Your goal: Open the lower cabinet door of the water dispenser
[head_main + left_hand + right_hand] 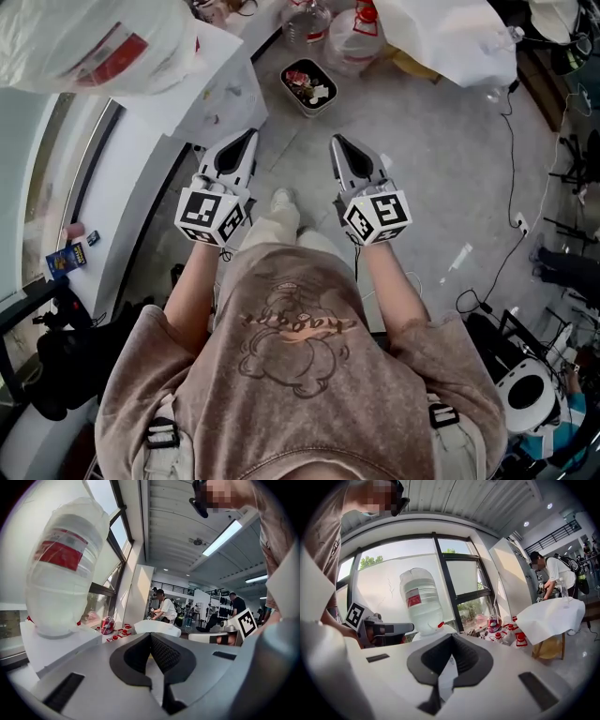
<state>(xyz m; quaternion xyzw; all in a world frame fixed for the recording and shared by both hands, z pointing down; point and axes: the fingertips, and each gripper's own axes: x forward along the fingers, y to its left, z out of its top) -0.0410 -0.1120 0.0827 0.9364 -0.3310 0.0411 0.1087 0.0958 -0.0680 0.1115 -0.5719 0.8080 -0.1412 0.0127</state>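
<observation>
showing my left gripper (150,635) first: its two dark ribbed pads meet at the tip, with nothing between them. my right gripper (451,637) reads the same, jaws pressed together and empty. from the head view, i hold both side by side in front of the chest. they are apart from each other, pointing forward and roughly level above the grey floor (441,159).

the water dispenser (214,101) stands ahead and to the left, its white top just beyond the left gripper's tip and not touching it. in the left gripper view that top fills the lower left. the upended water bottle (65,569) sits on it, wrapped in clear film and bearing a red label. in the right gripper view the bottle rises almost straight beyond the closed jaws, against the window (464,578). the lower cabinet door lies below the line of both gripper views, and i cannot make it out from the head view either.

farther out, a black tray (309,86) of small items lies on the floor ahead, between the two grippers. to the right, a white cloth (553,613) drapes a table, with red-capped bottles (520,639) beside it.
</observation>
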